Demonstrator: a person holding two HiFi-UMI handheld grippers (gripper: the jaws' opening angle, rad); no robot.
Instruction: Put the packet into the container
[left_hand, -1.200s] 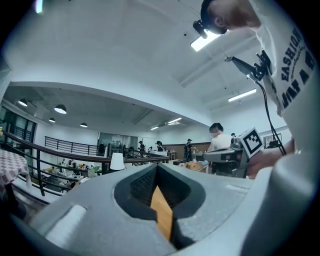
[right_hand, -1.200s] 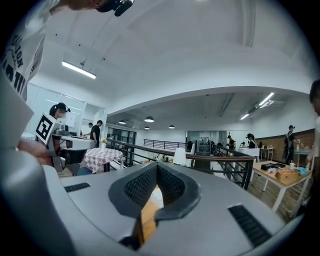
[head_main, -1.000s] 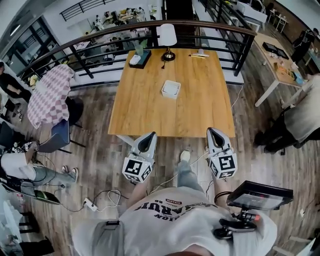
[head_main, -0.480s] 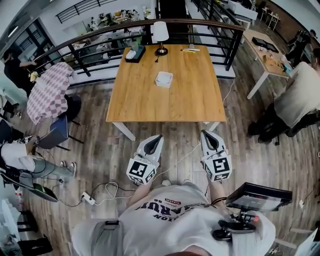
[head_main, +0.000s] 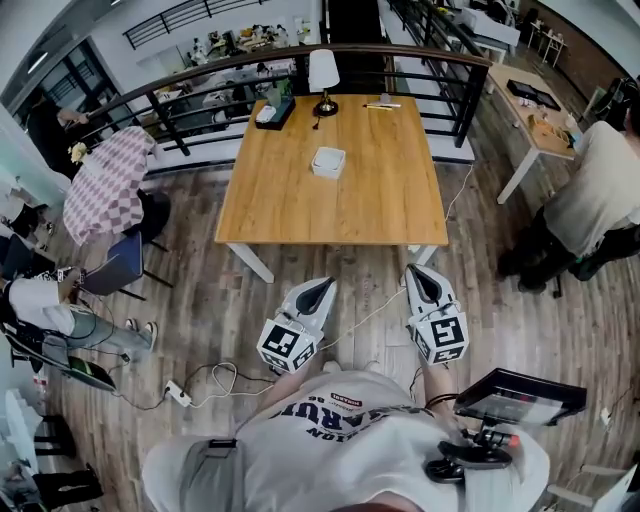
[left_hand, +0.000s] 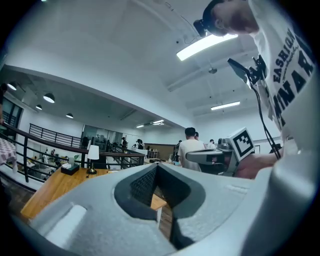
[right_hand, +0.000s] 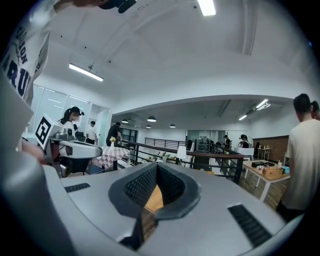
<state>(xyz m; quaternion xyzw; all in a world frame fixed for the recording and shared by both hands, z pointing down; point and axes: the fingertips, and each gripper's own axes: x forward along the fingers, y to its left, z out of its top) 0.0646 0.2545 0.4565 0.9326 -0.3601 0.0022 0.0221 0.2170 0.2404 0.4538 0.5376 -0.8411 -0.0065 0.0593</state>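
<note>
Standing well back from the wooden table (head_main: 370, 200), the person is holding 2 grippers out level at waist height, above bare floor.

- Left gripper (head_main: 318, 287): jaws are pressing together at the tips, nothing between them.
- Right gripper (head_main: 420, 272): same, jaws pressed together and carrying nothing.
- Container (head_main: 328, 161): small white square dish, sitting near the middle of the table, well apart from both grippers.
- Packet: not showing in any view. Whether it is lying in the container is too small to tell.
- Lamp (head_main: 322, 72) and tissue box (head_main: 271, 112) are standing at the far edge.

Judgement on handling: a packet is probably light, soft and crinkly, with a slick film that slides under hard pads. Pinching 1 sealed edge or a corner should be holding better than squeezing the puffy middle, which may be bursting or slipping.
</note>
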